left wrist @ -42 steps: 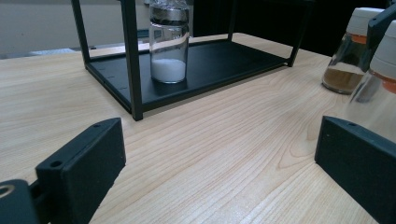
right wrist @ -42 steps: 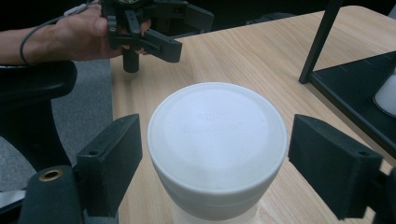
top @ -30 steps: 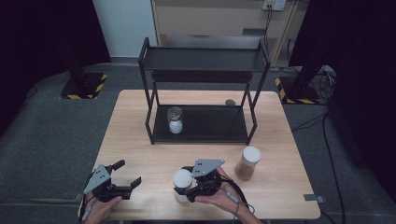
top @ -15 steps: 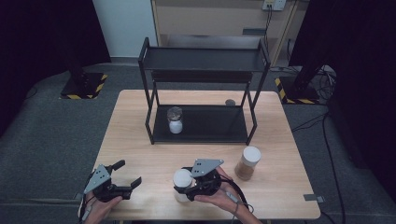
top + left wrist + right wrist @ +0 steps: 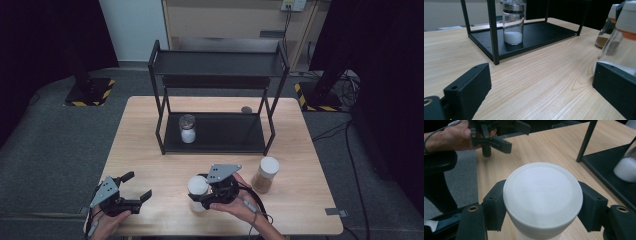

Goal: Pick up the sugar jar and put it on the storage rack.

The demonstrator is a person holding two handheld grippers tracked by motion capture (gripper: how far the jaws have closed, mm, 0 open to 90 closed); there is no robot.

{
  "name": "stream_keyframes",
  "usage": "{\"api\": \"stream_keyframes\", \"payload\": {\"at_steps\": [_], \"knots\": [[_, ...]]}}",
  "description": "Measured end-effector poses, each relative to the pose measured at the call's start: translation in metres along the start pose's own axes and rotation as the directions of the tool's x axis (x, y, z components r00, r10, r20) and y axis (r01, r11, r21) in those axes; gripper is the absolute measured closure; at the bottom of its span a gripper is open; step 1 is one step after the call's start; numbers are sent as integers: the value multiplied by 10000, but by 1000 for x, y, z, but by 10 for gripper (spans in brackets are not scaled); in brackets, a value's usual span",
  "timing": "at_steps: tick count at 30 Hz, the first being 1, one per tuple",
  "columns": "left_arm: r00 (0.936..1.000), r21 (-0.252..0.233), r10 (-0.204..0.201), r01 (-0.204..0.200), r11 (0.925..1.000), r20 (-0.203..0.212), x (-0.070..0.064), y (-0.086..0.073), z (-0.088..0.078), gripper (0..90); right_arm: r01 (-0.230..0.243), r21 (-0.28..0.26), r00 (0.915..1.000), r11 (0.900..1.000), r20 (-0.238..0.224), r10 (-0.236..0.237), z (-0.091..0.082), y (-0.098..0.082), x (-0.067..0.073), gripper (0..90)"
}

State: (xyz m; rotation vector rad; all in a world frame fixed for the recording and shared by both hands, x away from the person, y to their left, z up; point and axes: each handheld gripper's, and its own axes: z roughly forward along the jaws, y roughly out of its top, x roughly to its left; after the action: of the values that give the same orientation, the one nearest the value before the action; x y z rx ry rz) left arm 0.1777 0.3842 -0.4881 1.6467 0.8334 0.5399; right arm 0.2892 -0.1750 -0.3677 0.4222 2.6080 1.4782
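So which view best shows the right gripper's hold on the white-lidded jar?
The right gripper view: the white-lidded jar sits centred, the right gripper clamped just under its lid. The high view shows jar and gripper small, from above; the left gripper view catches the jar's clear side at its right edge.

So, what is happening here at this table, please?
A person holds a gripper in each hand. The right gripper is shut on a white-lidded jar standing on the wooden table. The left gripper waits open beside it. Another jar stands on the black rack's lower shelf, and a brown-filled jar stands on the table.
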Motion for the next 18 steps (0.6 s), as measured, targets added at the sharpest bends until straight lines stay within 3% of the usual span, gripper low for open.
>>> {"api": "stream_keyframes", "payload": {"at_steps": [4,18], "knots": [[10000,-7,4,-4,10000,-3,0,0,0,8,15,89,9996,10000,268,-17,-3,9,0,341],[10000,-5,-1,1,10000,15,0,0,0,8,-598,-168,9928,9981,1027,612,-16,31,-16,341]]}}
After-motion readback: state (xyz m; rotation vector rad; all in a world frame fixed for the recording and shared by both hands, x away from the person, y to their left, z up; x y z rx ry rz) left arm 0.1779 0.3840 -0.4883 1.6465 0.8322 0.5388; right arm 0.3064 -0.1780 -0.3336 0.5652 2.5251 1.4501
